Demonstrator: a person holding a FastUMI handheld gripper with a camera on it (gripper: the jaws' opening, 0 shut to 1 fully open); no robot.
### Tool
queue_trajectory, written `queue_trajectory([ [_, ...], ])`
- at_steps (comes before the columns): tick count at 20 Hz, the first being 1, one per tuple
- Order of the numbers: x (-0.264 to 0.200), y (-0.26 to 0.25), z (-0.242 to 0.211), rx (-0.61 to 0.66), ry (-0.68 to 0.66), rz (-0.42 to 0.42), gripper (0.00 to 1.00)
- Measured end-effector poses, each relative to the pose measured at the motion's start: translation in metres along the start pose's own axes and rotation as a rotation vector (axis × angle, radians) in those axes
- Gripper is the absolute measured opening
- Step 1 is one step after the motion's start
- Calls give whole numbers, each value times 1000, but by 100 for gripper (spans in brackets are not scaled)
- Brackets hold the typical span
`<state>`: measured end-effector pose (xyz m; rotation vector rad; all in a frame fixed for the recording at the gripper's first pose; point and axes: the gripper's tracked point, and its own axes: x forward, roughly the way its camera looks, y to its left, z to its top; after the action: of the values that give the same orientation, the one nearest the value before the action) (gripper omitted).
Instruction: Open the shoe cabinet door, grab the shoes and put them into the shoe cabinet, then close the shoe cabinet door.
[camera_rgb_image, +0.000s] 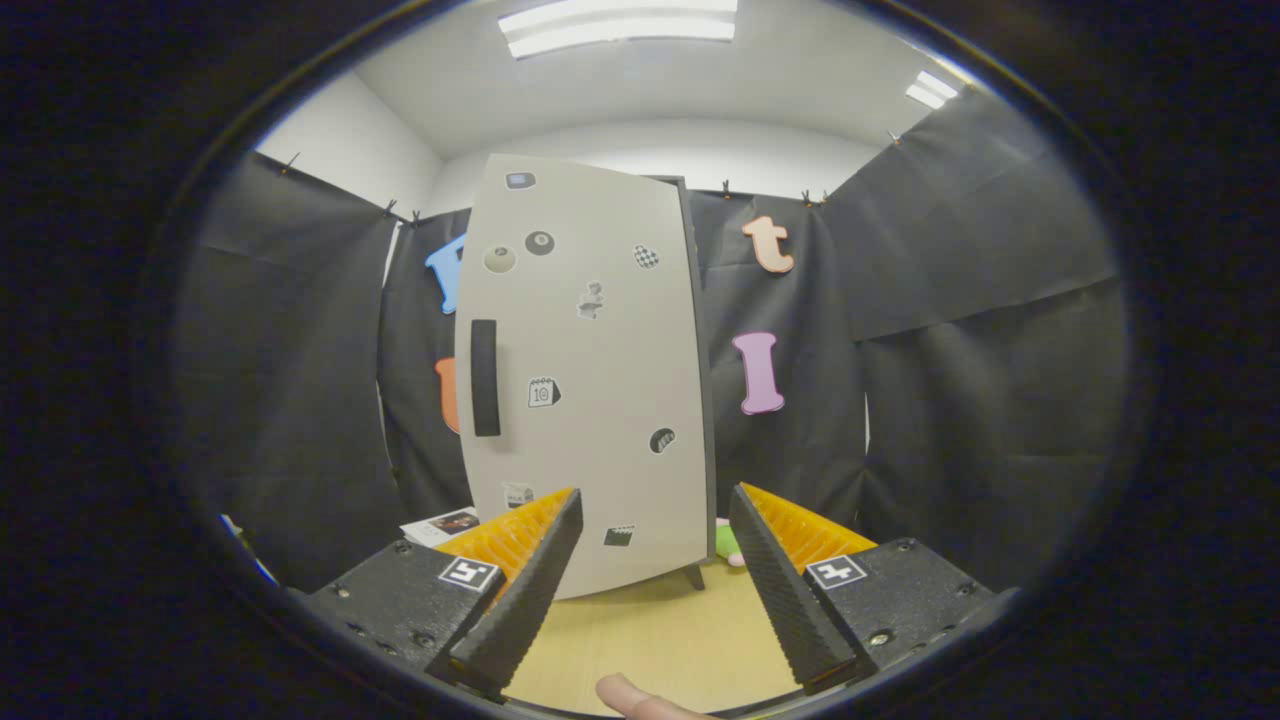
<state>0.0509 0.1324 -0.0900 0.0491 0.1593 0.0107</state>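
Shoe cabinet (590, 380) stands upright at frame centre on the wood tabletop (640, 640), door shut, just ahead of the gripper (655, 525). Gripper spread wide, holding nothing. Vertical black handle (485, 378) sits at door's left edge, up-left of the left finger, long axis vertical. A green-pink item (730, 543) peeks out by cabinet's lower right; can't tell what. Fingertip (632, 697) at bottom centre.

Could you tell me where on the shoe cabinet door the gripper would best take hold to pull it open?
Probably the dark vertical handle near the left edge of the cabinet door. It is a narrow upright bar, so come straight from the front with the jaws spanning it sideways. The gripper is open, well short of the door, aimed right of the handle.
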Motion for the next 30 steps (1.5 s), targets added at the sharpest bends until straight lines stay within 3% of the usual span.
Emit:
queue_trajectory([
  [30,-17,-18,-12,-57,3,5,97],
])
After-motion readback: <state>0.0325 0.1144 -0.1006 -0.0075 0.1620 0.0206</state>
